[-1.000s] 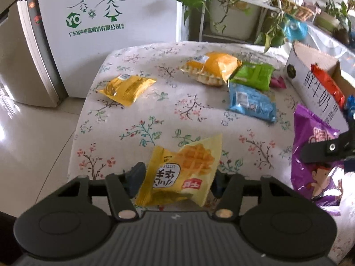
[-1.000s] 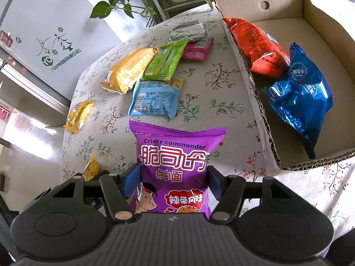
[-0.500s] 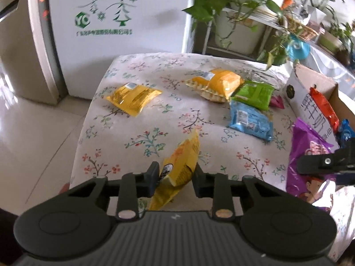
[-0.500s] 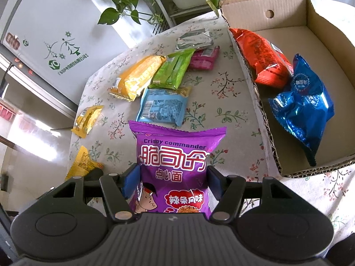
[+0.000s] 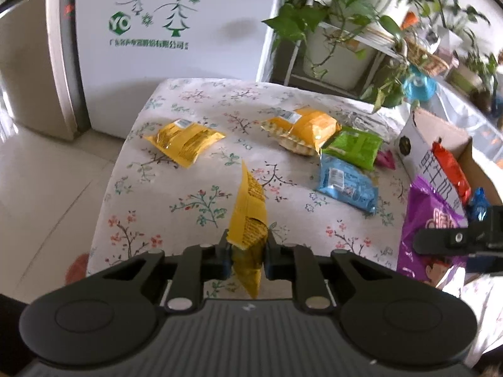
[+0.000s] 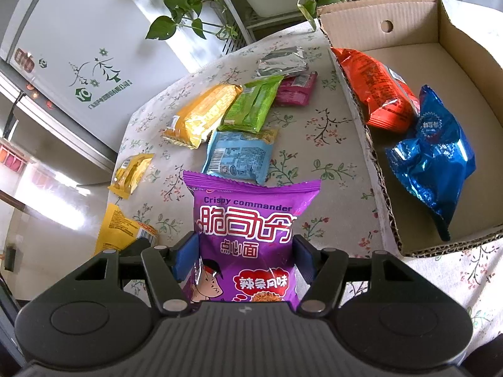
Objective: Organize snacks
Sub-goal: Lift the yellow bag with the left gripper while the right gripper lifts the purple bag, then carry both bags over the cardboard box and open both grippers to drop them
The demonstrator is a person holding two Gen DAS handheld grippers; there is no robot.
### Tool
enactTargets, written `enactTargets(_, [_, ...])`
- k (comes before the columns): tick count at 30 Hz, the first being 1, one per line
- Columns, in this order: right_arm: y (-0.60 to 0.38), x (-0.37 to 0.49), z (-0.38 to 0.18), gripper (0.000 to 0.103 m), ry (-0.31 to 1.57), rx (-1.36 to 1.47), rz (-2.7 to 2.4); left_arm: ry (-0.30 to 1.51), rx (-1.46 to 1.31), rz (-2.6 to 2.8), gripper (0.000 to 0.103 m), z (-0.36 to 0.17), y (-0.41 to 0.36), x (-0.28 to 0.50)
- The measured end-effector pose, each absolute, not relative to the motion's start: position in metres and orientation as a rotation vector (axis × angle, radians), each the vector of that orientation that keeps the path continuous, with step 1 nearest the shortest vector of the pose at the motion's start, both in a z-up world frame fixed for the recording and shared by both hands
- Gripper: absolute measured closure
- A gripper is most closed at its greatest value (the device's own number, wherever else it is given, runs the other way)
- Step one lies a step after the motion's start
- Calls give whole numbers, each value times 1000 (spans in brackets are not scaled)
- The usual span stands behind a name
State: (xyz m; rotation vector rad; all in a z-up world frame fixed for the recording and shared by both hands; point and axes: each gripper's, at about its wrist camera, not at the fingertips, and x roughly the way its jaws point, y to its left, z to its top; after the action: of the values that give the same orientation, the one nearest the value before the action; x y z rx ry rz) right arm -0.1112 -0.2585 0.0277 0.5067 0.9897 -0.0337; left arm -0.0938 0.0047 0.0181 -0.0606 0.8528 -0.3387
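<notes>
Crinkly yellow film, waffle packet [image 5: 248, 220], pinched edge-on between my left gripper [image 5: 246, 256] jaws, squeezed narrow, lifted off the floral tablecloth [image 5: 201, 157]; light, soft, crushable, so grip stays at the lower seam. My right gripper [image 6: 242, 260] clamps the purple noodle bag [image 6: 248, 235] by its sides. Beyond: loose packets, then the cardboard box [image 6: 389, 235], two bags inside
</notes>
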Motion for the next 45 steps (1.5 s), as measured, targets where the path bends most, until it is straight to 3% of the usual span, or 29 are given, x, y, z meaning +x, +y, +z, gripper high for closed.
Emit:
enactTargets(20, [-283, -123, 81, 33, 818, 507, -2, 734, -78, -454, 87, 80, -28, -105])
enactTargets(45, [-410, -142, 125, 33, 590, 621, -256, 694, -46, -789, 86, 133, -176, -131])
